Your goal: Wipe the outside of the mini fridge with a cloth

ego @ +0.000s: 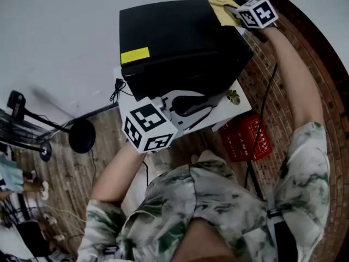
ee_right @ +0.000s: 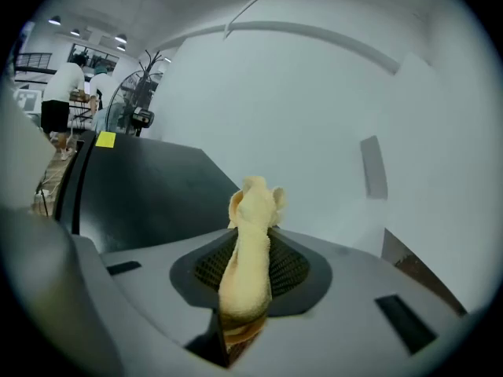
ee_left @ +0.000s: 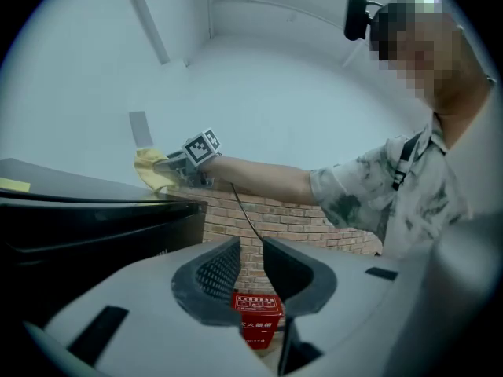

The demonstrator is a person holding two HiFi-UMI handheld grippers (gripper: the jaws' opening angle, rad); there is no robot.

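Mini fridge (ego: 180,42) sits upper centre in the head view. Cloth (ego: 220,3) is clamped in the right claw (ee_right: 250,267) at the top's far right corner, placed for wiping. Left claw (ee_left: 251,267), narrowly parted and empty, hangs by the fridge front, apparently to keep clear.

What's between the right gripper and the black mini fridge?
A soft yellow cloth, pinched in the right gripper, over the black mini fridge top's corner; the right gripper view shows it.

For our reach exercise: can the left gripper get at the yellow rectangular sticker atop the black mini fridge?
Probably yes: the open left gripper sits by the black mini fridge's front, nothing lying between it and the yellow rectangular sticker.
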